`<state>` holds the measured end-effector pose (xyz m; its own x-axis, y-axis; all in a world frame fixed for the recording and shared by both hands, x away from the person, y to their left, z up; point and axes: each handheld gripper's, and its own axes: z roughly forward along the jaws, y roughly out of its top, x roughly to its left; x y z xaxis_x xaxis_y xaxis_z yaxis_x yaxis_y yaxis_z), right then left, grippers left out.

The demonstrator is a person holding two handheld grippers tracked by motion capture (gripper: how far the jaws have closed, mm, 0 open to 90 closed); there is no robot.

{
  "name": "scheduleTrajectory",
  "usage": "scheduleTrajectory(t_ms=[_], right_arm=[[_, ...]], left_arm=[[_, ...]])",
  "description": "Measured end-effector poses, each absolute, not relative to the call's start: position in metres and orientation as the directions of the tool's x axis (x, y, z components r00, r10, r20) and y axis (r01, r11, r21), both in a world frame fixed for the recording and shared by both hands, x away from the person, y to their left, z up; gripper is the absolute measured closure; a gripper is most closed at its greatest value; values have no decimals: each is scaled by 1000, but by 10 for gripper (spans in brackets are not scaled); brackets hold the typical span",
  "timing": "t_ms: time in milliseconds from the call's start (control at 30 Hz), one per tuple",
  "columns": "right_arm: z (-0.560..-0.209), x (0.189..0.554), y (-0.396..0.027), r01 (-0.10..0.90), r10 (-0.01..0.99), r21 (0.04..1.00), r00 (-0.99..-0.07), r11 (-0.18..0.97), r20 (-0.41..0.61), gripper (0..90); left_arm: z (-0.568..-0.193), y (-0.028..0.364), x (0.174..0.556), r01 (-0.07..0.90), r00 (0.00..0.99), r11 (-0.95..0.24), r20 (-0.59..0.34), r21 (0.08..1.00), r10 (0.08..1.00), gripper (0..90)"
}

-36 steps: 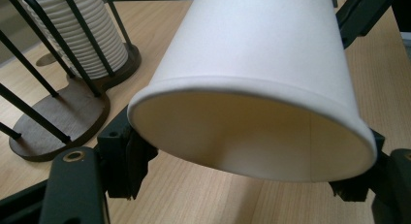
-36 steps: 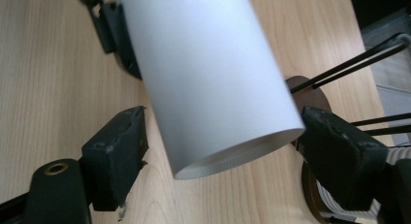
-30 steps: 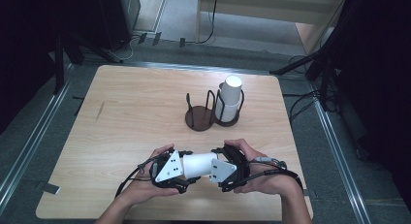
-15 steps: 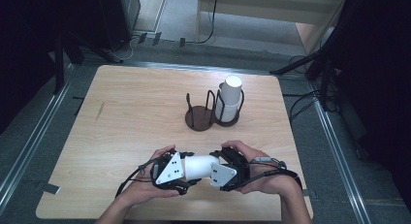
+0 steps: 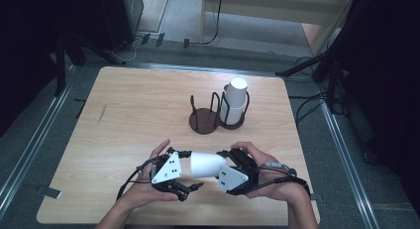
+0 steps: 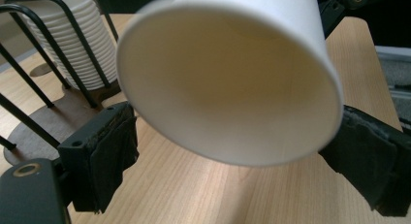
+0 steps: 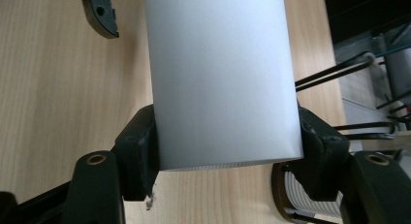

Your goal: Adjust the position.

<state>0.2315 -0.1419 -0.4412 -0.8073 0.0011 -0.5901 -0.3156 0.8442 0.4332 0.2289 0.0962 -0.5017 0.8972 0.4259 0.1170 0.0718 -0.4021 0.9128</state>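
A white paper cup lies level above the table's near edge, between my two grippers. My right gripper is shut on the cup's narrow base end; in the right gripper view its gripper clamps the cup from both sides. My left gripper faces the cup's mouth. Its jaws have just been opening. In the left gripper view its gripper is open: the pads stand just outside the rim of the cup, whose hollow inside faces the camera.
A dark wire cup rack with two rings stands at the middle of the wooden table. Its right ring holds a stack of white cups; the left ring holds nothing. The stack shows behind the left jaw.
The left gripper's jaws have spread apart around the cup's mouth. Both hands and the cup have hardly moved.
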Motion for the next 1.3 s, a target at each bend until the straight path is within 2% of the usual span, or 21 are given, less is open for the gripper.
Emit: scheduleTrajectory(t_ms=[167, 233, 367, 467, 500, 600, 733, 967, 1100, 1233, 1267, 1300], right_arm=[[-439, 233, -149, -288, 68, 478, -798, 830, -598, 350], [-439, 233, -153, -279, 100, 505, -794, 817, -600, 349], [-440, 234, -158, -244, 189, 584, -791, 774, -582, 348], [-441, 234, -160, -242, 216, 607, -784, 757, -582, 348], [-441, 235, -162, -230, 263, 638, -770, 735, -581, 348], [-441, 235, -163, -222, 308, 664, -753, 714, -582, 347], [-441, 237, -163, -207, 425, 745, -711, 634, -560, 347], [-444, 242, -165, -170, 601, 858, -648, 486, -468, 347], [-444, 243, -167, -156, 698, 920, -610, 359, -376, 347], [-446, 244, -168, -154, 751, 951, -584, 268, -307, 347], [-448, 245, -170, -165, 774, 968, -581, 191, -251, 347], [-448, 245, -171, -168, 781, 972, -580, 165, -233, 347]], left_arm=[[-499, 101, 231, 91, 893, -363, 85, 927, 441, 74], [-496, 106, 234, 107, 891, -320, 52, 941, 451, 22], [-494, 113, 236, 130, 881, -267, 12, 955, 472, 3], [-491, 120, 239, 154, 877, -209, -36, 966, 479, 0], [-489, 125, 241, 169, 872, -168, -67, 971, 485, 0], [-487, 130, 243, 183, 866, -130, -98, 974, 490, 0], [-483, 140, 246, 212, 850, -52, -158, 976, 502, 0], [-481, 145, 249, 238, 835, 3, -206, 971, 511, 0], [-478, 150, 251, 270, 824, 54, -259, 961, 503, 0], [-476, 152, 251, 275, 823, 68, -271, 959, 499, 0], [-475, 153, 252, 281, 819, 79, -282, 956, 500, 0], [-475, 154, 252, 284, 818, 88, -289, 955, 497, 0]])
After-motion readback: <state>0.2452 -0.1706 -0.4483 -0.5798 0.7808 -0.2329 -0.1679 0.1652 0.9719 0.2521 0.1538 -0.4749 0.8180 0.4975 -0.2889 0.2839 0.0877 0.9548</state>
